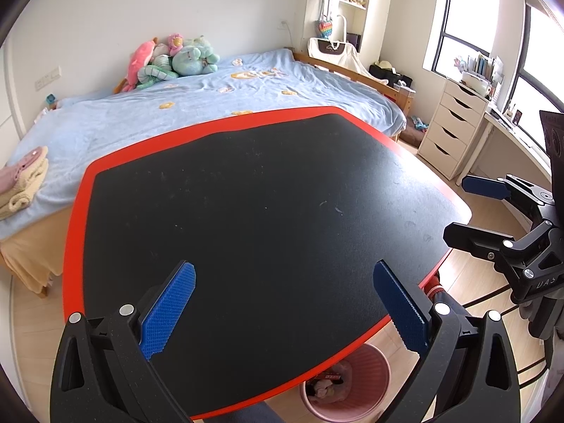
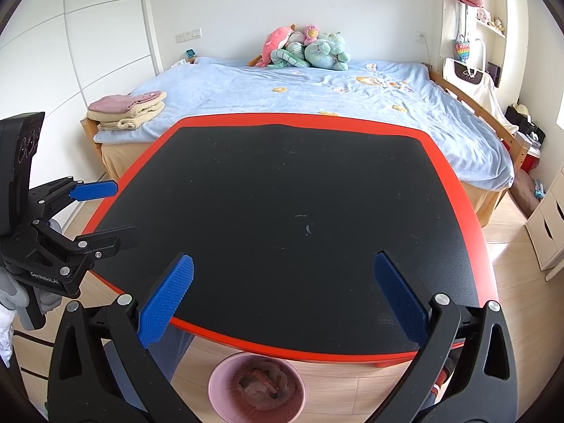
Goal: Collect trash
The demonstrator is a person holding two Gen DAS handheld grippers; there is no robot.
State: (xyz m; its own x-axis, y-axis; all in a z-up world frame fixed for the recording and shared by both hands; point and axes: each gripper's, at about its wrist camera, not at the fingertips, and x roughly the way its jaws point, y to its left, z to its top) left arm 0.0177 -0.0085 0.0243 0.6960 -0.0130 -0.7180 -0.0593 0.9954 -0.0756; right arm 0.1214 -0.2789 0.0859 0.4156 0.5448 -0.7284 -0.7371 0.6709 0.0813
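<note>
The left gripper [image 1: 282, 303] has its 2 blue-padded jaws spread wide with nothing between them, hovering above the near part of the black table top. The right gripper [image 2: 282, 296] is the same: jaws wide apart, holding nothing, above the near edge of that table. Each gripper shows in the other's camera as well, the right one at the right edge of the left wrist view and the left one at the left edge of the right wrist view, both seen with jaws parted.

The table [image 2: 454, 176] is black with a red border and carries only faint specks and smudges. On the wood floor just below its near edge stands a pink bin [image 2: 218, 384], partly under the table edge in the left wrist view [image 1: 380, 363]. Inside it lies the trash [image 2: 264, 384], crumpled pale scraps and a small red wrapper or box; what exactly the pieces are cannot be told.

Beyond the table is a bed [image 2: 246, 84] with a light blue cover printed with small orange shapes. A heap of plush toys [image 2: 303, 49] sits at its head against the white wall, and folded towels [image 2: 127, 109] lie on the bed's left corner. To the right, in the left wrist view, a white chest of drawers [image 1: 454, 127] stands by the windows [image 1: 469, 10].
</note>
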